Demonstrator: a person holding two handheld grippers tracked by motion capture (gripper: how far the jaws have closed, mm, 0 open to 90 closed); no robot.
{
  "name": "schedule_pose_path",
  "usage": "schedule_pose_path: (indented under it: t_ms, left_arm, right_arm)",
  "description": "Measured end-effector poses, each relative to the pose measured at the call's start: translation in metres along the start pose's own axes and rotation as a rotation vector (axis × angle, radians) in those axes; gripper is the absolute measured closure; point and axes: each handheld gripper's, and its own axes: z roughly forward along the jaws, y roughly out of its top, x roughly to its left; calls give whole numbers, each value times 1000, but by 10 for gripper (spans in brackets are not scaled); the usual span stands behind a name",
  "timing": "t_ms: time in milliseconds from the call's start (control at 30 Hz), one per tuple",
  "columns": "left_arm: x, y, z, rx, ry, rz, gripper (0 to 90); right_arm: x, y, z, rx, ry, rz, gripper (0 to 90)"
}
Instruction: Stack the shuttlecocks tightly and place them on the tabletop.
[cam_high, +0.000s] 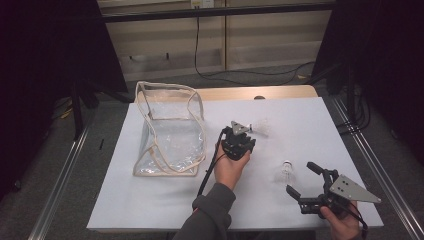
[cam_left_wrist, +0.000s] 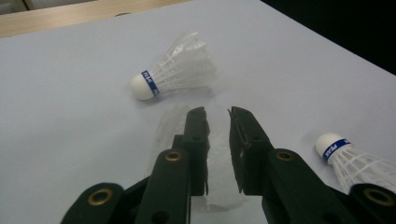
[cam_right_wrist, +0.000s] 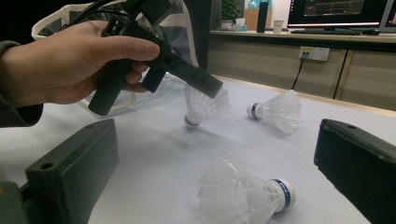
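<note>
Three white shuttlecocks with blue-banded corks are on the white table (cam_high: 310, 120). My left gripper (cam_high: 244, 132) (cam_left_wrist: 217, 112) (cam_right_wrist: 211, 87) is shut on the feather skirt of one shuttlecock (cam_right_wrist: 198, 108) (cam_left_wrist: 169, 125), which stands cork down on the table. A second shuttlecock (cam_high: 263, 126) (cam_left_wrist: 173, 71) (cam_right_wrist: 276, 110) lies on its side just beyond it. The third shuttlecock (cam_high: 286, 170) (cam_right_wrist: 243, 192) (cam_left_wrist: 356, 161) lies on its side in front of my right gripper (cam_high: 300, 178) (cam_right_wrist: 215, 140), whose jaws stand wide open on either side of it without touching.
A clear plastic bag (cam_high: 170, 131) (cam_right_wrist: 183, 29) with a beige rim stands open at the table's left, close behind the left hand. A bare wooden strip (cam_high: 260, 93) runs along the far edge of the table. Cables lie on the floor beyond.
</note>
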Motion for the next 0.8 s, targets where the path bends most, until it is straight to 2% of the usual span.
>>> schedule_pose_path:
  t_ms: [167, 333, 600, 800]
  left_arm:
    - [2, 3, 3, 16, -13, -13, 835]
    - [1, 4, 6, 38, -10, 5, 900]
    - [-1, 4, 6, 36, 0, 13, 900]
    - [-3, 5, 4, 24, 1, 26, 858]
  right_arm:
    - [-1, 0, 0, -1, -1, 2, 0]
    - [-1, 0, 0, 0, 0, 3, 0]
    - [-1, 0, 1, 1, 1, 2, 0]
    - [0, 0, 1, 2, 3, 3, 0]
